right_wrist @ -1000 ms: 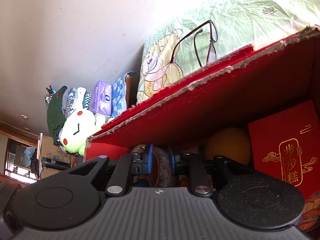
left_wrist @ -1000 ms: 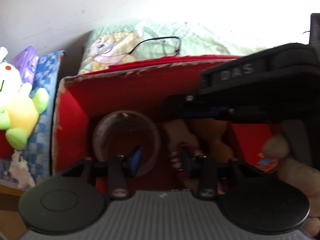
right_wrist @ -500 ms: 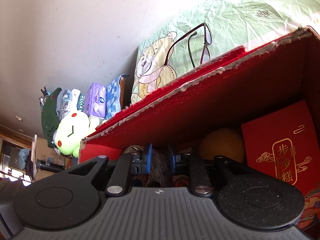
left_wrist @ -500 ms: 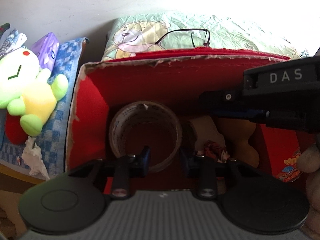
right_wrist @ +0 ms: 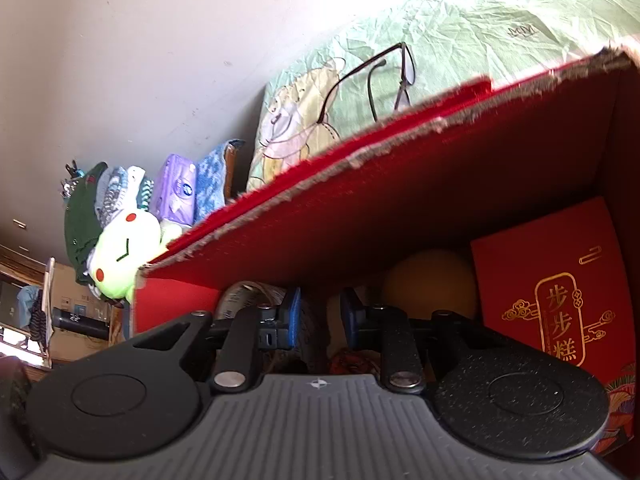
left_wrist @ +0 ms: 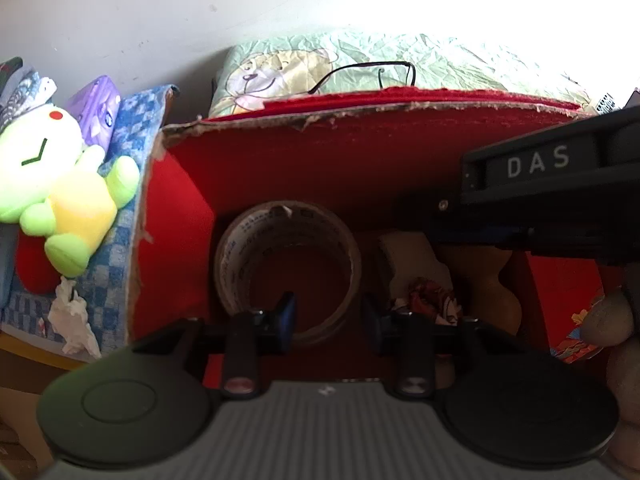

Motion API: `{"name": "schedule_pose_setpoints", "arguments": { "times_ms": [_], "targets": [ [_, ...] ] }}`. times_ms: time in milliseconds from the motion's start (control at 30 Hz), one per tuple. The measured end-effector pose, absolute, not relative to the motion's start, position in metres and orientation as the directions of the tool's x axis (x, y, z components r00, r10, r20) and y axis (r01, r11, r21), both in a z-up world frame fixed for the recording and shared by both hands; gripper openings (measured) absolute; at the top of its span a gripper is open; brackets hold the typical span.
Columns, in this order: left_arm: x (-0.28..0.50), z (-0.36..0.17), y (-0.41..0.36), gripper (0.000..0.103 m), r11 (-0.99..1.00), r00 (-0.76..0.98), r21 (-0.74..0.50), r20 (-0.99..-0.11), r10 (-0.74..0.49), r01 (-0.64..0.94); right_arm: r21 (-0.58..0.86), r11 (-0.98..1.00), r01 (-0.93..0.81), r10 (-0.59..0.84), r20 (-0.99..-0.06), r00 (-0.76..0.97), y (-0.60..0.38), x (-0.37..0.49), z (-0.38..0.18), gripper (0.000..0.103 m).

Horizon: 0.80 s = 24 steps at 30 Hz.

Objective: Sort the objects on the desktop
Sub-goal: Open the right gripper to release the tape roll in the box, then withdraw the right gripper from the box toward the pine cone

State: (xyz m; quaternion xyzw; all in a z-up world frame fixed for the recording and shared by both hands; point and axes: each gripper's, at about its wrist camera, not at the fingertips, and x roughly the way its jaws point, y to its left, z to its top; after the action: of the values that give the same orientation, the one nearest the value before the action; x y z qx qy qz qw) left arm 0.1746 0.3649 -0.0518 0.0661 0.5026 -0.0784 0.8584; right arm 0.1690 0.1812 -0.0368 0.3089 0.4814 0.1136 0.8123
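Both tongs are seen pointed down into a red cardboard box (left_wrist: 256, 168). Left gripper (left_wrist: 328, 318): jaws stand apart and have just been opening; the near rim of a roll of clear tape (left_wrist: 286, 264) lies between the blue pads, but no pad is seen pressing on it, so it is noted as released. Right gripper (right_wrist: 320, 316): jaws parted by a narrow gap and have just been opening; the tape roll's edge (right_wrist: 240, 300) is glimpsed just left of and behind the left pad, and nothing is seen clamped.

Tape roll is found lying flat on the box floor, at the left end, close to the left wall. To its right, a pale block-shaped item (left_wrist: 412, 256) and a small red patterned object (left_wrist: 434, 300) are noted; identity cannot be told. An orange rounded object (right_wrist: 432, 280) is seen further right, beside a red packet with gold characters (right_wrist: 552, 284) leaning at the right end.

Beyond the far wall, black-framed eyeglasses (right_wrist: 380, 76) are laid on a green bear-print pillow (left_wrist: 280, 72). Left of the box, a green and yellow plush toy (left_wrist: 60, 192) is propped on blue checked fabric (left_wrist: 132, 120). Fingertips of a hand (left_wrist: 612, 320) are seen at the right edge of the left view, under the other gripper's black body.
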Motion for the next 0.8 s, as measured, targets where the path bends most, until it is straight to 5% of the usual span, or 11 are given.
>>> {"name": "schedule_pose_setpoints", "arguments": {
  "times_ms": [433, 800],
  "targets": [
    [0.178, -0.048, 0.363, 0.042, 0.98, 0.475, 0.041, -0.878, -0.059, 0.197, 0.578, 0.806, 0.126, 0.441, -0.729, 0.524, 0.182, 0.168, -0.034, 0.026],
    [0.186, -0.043, 0.369, 0.055, 0.969, 0.439, -0.016, -0.889, -0.125, 0.245, 0.582, 0.807, 0.103, 0.438, -0.706, 0.556, 0.182, 0.168, -0.028, 0.026]
  ]
}}
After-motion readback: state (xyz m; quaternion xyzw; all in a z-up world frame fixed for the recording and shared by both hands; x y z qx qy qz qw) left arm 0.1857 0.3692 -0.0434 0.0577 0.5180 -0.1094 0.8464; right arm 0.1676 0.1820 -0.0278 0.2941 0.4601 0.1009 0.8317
